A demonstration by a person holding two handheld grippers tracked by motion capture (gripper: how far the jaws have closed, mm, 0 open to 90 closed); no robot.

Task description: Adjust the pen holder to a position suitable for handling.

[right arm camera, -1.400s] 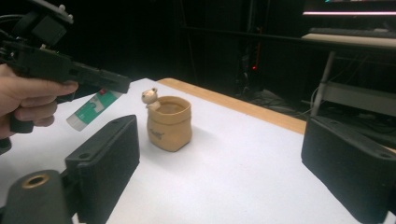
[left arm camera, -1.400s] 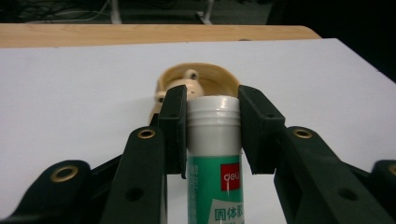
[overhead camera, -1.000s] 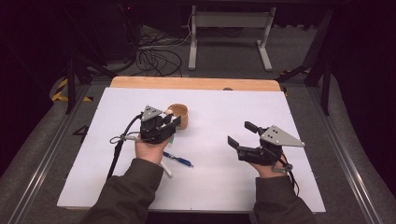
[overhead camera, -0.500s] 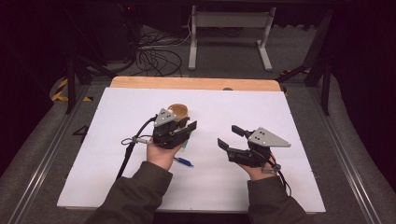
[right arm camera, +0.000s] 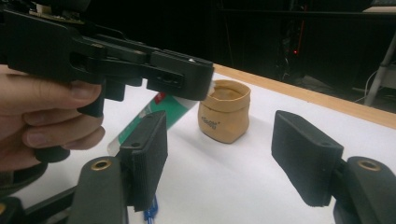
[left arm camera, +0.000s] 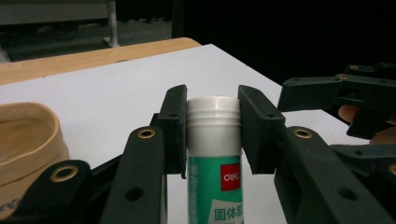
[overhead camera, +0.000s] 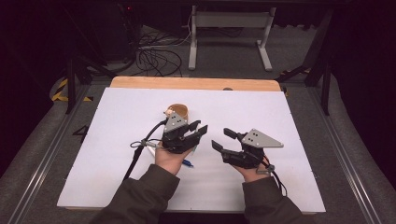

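— What do the jaws have?

— The left gripper [left arm camera: 212,135] pinches a glue stick [left arm camera: 214,158] just under its white cap; the red label reads "deli". The right gripper [right arm camera: 219,158] has nothing between its jaws, which stand spread and have just been closing.

— And the hands?

— In the high view the left hand [overhead camera: 169,157] lies palm up above the counter [overhead camera: 299,116], the right gripper at its 3 o'clock. A tan pouch [overhead camera: 178,112] sits at 12 o'clock.
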